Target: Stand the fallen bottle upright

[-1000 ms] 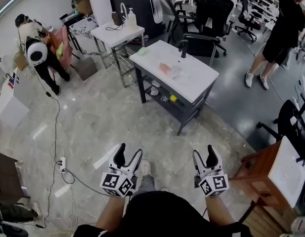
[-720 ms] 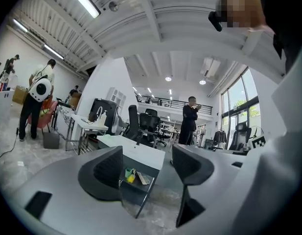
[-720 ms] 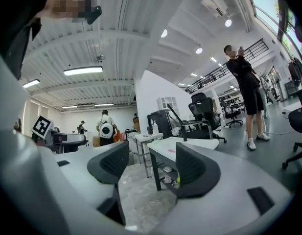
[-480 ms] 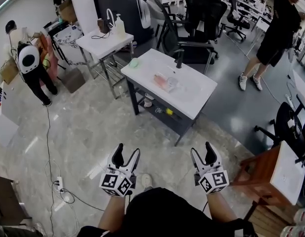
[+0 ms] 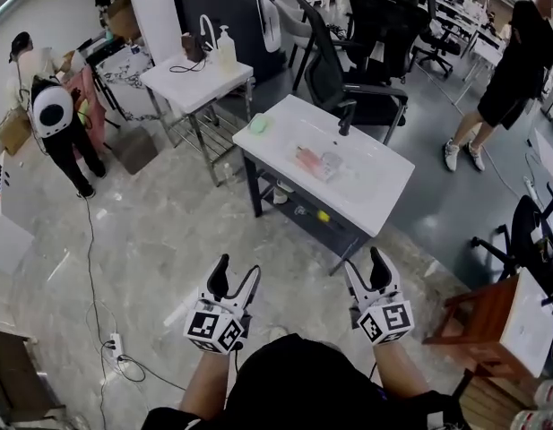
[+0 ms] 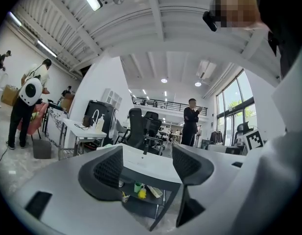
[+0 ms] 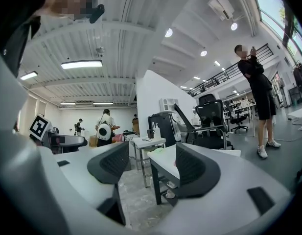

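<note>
Beyond floor (image 5: 159,231), white table (image 5: 384,184), office chair (image 5: 334,79) behind; left hand-held gripper (image 5: 237,268), right hand-held gripper (image 5: 365,261) both spread, empty.

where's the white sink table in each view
Head view: sink table, upper centre.
Left gripper view: sink table, low centre, between the jaws.
Right gripper view: sink table, between the jaws, partly hidden.
Shared landmark: the pump bottle nearby.

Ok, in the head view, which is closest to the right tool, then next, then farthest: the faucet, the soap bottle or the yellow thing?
1. Yellow thing, low under the sink, nearest the right tool.
2. Faucet, at the sink's back edge.
3. Soap bottle, on the small table, far left.
</note>
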`<state>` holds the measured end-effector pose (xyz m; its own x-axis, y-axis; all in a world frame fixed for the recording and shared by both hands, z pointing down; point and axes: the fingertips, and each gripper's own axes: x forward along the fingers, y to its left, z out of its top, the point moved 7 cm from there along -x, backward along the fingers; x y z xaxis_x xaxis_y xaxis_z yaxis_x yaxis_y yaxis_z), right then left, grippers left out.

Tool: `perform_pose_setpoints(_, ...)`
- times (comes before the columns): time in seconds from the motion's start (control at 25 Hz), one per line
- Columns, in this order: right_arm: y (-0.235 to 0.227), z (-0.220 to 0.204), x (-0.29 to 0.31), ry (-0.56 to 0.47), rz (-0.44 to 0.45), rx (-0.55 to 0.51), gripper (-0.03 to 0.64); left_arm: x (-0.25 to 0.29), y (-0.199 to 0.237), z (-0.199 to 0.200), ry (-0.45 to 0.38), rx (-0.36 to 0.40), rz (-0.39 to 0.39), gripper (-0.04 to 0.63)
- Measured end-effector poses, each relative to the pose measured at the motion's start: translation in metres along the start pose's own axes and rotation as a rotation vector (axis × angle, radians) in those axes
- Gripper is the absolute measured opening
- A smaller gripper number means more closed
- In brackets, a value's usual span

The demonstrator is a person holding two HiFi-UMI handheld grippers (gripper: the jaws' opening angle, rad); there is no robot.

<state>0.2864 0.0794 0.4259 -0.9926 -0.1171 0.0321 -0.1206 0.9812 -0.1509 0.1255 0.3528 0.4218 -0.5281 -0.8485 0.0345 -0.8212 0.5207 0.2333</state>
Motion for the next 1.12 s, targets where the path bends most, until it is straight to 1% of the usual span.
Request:
perform_pose_setpoints(0.16, 0.005, -0.002, 0.018, 0.023, 0.011, -0.012, 0.290, 0.012, 0.019, -0.001, 0.000, -0.020, 0.007, 0.318)
perform_pose_setpoints(0.44, -0.029, -0.009, 0.056, 0.041, -0.012, -0.021, 0.290, 0.050, 0.036, -0.008, 0.019, -0.027, 0.004, 0.319)
perform_pose_setpoints(0.6, -0.045, -0.012, 0.107, 0.052, 0.058, -0.037, 0.290, 0.080, 0.048, -0.001, 0.016, -0.011, 0.030, 0.318)
perform_pose_setpoints(0.72, -0.056, -0.004, 0.149, 0.042, 0.106, -0.061, 0.290, 0.111, 0.055, 0.006, 0.012, -0.015, 0.054, 0.318)
perform_pose_setpoints(0.8, -0.065, 0.002, 0.178, 0.029, 0.138, -0.064, 0.289, 0.130, 0.059, 0.015, 0.009, -0.002, 0.065, 0.318)
perform_pose_setpoints(0.96, -0.080, 0.009, 0.225, 0.013, 0.187, -0.041, 0.289, 0.163, 0.070, 0.029, 0.009, 0.018, 0.091, 0.318)
perform_pose_setpoints(1.12, -0.108, 0.012, 0.249, 0.019, 0.201, -0.005, 0.288, 0.197, 0.073, 0.033, 0.006, 0.014, 0.113, 0.318)
